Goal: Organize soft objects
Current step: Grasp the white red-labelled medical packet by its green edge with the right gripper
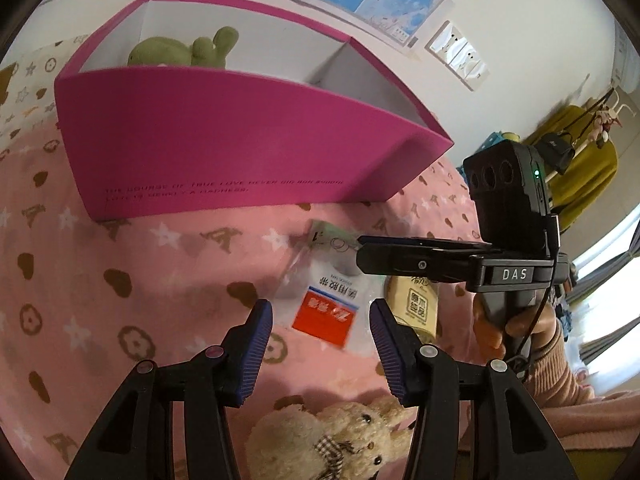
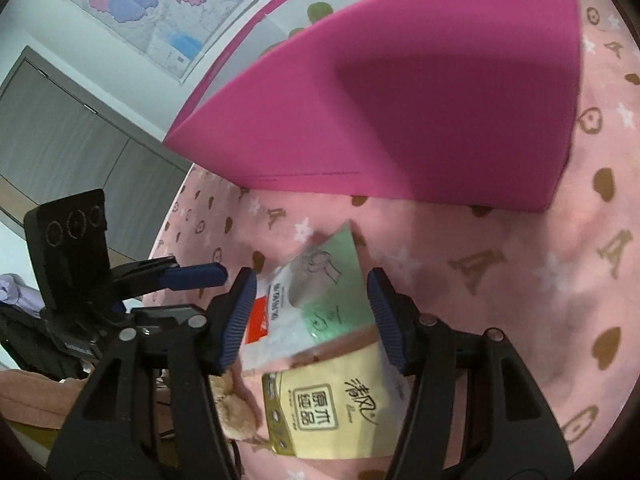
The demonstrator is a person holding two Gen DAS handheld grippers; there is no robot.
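Released, both left tongs (image 1: 320,330) and right tongs (image 2: 310,312) could be closed together on the clear red-labelled packet (image 1: 326,308), tearing it.

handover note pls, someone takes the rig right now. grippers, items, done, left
Left gripper: open, empty, above the tape packet.
Right gripper: open, empty, over the same packet and the tissue pack.
Pink box at the back of the blanket; green plush already inside.
Beige bunny lies on the blanket, nearest the left gripper.
Done: green plush boxed.
Left: likely bunny, packet and tissue pack into the box.
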